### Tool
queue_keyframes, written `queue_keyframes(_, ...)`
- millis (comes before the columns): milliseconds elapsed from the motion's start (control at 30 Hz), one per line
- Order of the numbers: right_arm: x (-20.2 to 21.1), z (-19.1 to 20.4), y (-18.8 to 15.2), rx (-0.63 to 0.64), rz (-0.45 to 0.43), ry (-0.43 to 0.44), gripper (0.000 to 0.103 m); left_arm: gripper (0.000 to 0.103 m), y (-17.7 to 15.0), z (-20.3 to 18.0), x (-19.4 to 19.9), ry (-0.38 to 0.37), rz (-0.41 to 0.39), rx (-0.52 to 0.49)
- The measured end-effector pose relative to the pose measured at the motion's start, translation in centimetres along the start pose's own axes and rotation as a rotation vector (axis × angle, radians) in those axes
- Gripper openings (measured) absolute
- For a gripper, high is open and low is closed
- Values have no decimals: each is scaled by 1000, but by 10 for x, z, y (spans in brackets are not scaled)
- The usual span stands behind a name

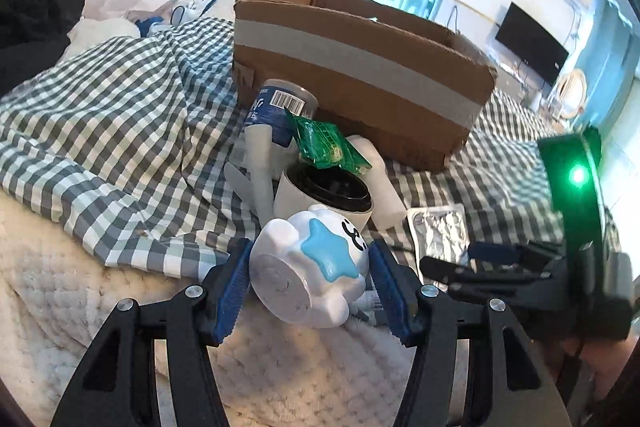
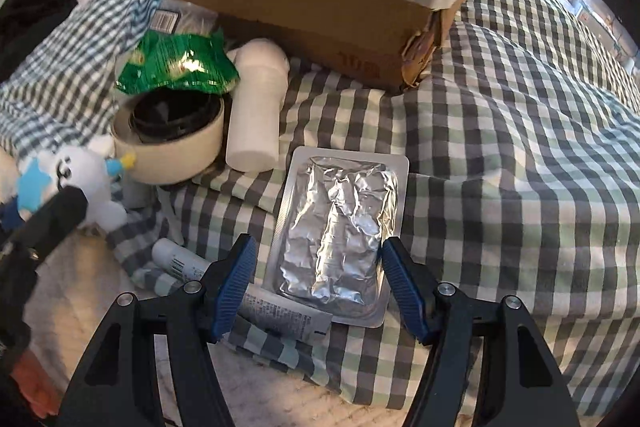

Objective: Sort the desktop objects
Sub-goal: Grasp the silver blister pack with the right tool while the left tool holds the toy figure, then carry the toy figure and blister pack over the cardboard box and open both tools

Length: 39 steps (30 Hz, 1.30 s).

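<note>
Left gripper (image 1: pixel 310 287) has the white figurine with a blue star (image 1: pixel 310 267) between its blue pads (image 1: pixel 232 291), both pads touching its sides, flat base turned toward the camera; it sits above the white textured blanket (image 1: pixel 280 367). Right gripper (image 2: pixel 318 291) is wide open with nothing held, jaws straddling the near end of the foil blister pack (image 2: pixel 340 239), which lies flat on the checkered sheet (image 2: pixel 520 167). A small printed tube (image 2: pixel 280 315) lies just by the right gripper's left pad, partly under the pack edge; a second white tube (image 2: pixel 180 261) is near it. Behind: tape roll (image 2: pixel 172 143) with a green snack packet (image 2: pixel 180 67) resting on top, and a white bottle (image 2: pixel 256 107) lying just beside the roll. A blue-labelled barcode container (image 1: pixel 280 111) leans against the cardboard box (image 1: pixel 360 75), which is open-topped and stands on the sheet at the back of the pile.
</note>
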State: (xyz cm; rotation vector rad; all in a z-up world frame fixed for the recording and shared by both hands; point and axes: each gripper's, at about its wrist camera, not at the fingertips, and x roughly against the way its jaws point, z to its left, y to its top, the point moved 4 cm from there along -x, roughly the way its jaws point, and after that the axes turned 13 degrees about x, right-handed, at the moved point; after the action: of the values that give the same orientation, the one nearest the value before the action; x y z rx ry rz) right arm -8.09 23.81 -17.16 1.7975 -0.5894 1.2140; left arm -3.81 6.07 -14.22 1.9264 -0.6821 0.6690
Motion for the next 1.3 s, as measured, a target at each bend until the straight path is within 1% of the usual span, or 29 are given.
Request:
queue_keyframes(167, -12, 7, 1, 60, 24, -64, 66, 60, 2, -4, 5, 9, -40, -18)
queue_keyframes(233, -14, 6, 2, 63, 18, -79, 67, 60, 4, -2, 8, 3, -50, -7)
queue_keyframes(433, -16, -1, 3, 34, 13, -58, 65, 60, 8, 1, 13, 1, -73, 15)
queue_keyframes(467, -15, -2, 3, 28, 16, -53, 64, 60, 9, 1, 13, 4, -72, 14)
queue_keyframes(600, -7, -2, 0, 23, 3, -48, 62, 60, 9, 2, 15, 10, -65, 23)
queue_keyframes(700, 6, -4, -1, 15, -22, -58, 62, 60, 9, 3, 21, 10, -76, 21)
queue_keyframes(900, 47, -3, 2, 6, -117, -68, 62, 60, 10, 6, 30, 14, -94, 30)
queue_keyframes(1000, 61, -2, 1, 7, -137, -52, 62, 60, 9, 6, 36, 17, -105, 25)
queue_keyframes(1067, 71, 7, 3, 2, -152, -48, 62, 60, 9, 5, 39, 18, -109, 25)
queue_keyframes(1167, 94, 8, -9, -13, -176, -46, 62, 60, 9, 4, 46, 12, -115, 29)
queue_keyframes(1300, 108, 19, -11, -24, -201, -44, 62, 60, 9, 0, 59, 14, -125, 23)
